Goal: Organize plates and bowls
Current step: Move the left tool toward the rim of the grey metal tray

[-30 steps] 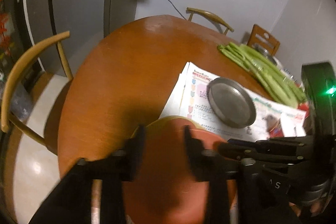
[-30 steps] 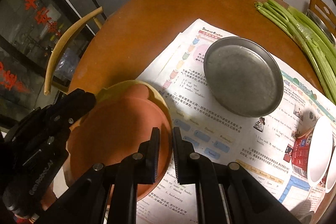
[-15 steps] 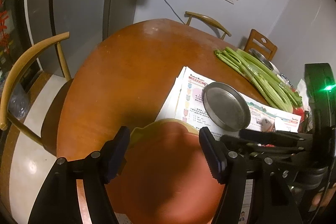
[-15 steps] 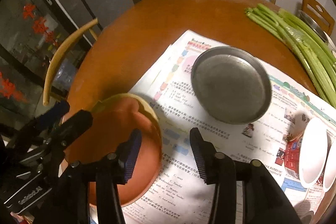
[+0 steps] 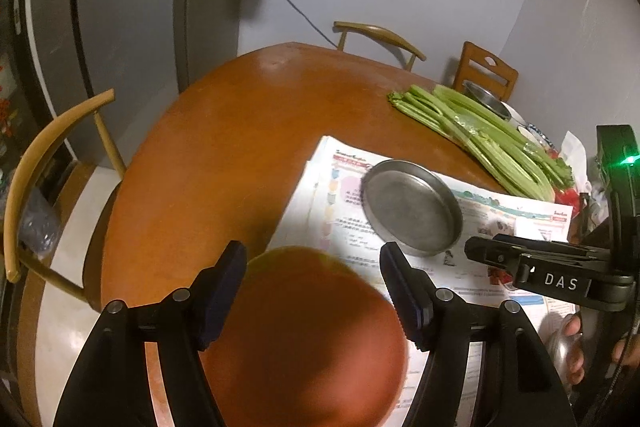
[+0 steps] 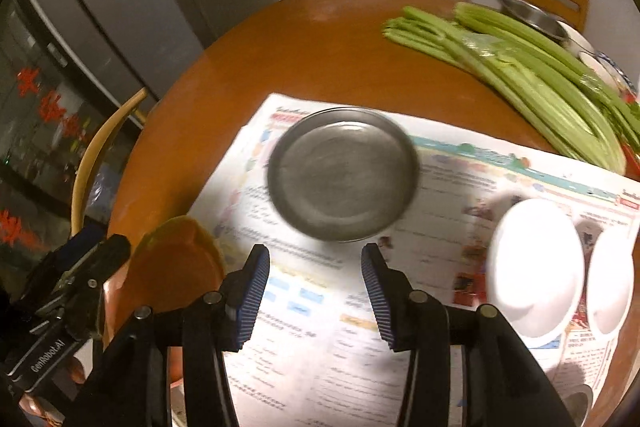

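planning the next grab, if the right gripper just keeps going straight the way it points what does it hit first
Probably the metal plate: it lies on the newspaper straight ahead of the open right gripper. Depth is unclear, so lower down it could meet the paper first.

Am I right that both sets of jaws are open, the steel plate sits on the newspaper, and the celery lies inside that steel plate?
Not quite. The celery lies on the bare wooden table, beyond the steel plate, which is empty; the right wrist view shows this. The rest holds: the left gripper and right gripper are open, and the plate sits on the newspaper.
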Tool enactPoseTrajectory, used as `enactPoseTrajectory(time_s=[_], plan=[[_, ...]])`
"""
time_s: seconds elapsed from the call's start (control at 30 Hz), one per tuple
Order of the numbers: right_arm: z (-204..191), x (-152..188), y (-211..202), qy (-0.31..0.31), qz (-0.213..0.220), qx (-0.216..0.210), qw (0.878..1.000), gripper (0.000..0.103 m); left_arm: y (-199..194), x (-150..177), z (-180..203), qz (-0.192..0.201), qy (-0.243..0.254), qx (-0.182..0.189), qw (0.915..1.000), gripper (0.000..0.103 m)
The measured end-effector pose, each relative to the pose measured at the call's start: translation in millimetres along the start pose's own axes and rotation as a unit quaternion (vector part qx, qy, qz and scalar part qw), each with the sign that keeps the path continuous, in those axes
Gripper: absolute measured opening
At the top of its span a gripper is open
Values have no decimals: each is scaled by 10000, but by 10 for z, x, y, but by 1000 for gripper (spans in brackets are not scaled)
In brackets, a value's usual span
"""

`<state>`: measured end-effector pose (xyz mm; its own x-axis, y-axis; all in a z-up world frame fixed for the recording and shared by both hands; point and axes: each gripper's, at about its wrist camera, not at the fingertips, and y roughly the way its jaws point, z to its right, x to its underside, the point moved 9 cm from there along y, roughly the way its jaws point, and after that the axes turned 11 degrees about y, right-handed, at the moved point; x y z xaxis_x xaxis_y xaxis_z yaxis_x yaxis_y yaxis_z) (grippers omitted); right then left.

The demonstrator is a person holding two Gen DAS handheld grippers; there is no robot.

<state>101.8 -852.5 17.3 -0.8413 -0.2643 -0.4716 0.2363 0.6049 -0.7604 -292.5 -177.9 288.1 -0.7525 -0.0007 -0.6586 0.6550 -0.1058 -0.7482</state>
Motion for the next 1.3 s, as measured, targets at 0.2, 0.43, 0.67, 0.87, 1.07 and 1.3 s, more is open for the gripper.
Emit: enactPoseTrajectory(time_s=[0.2, 0.43, 0.67, 0.87, 1.07, 1.3], plan=[[240, -86, -5, 282, 25, 55, 9996, 48, 126, -86, 223, -97, 335, 68, 9994, 71], [412, -191, 144, 413, -89, 200, 9989, 48, 420, -185, 390, -421, 432, 331, 9976, 71], [581, -318, 371, 459, -237, 436, 9977, 48, 758, -354, 303, -587, 442, -5, 9973, 71], [687, -407, 557, 500, -351, 473, 9970, 48, 1061, -380, 198, -865, 263, 32, 9959, 71], [679, -436, 720, 605, -519, 373, 9961, 48, 1264, -397, 204, -934, -35, 137, 9955, 71], [649, -462, 755, 519, -553, 492, 9959, 48, 1367, -390, 355, -1053, 251, 138, 9940, 71]])
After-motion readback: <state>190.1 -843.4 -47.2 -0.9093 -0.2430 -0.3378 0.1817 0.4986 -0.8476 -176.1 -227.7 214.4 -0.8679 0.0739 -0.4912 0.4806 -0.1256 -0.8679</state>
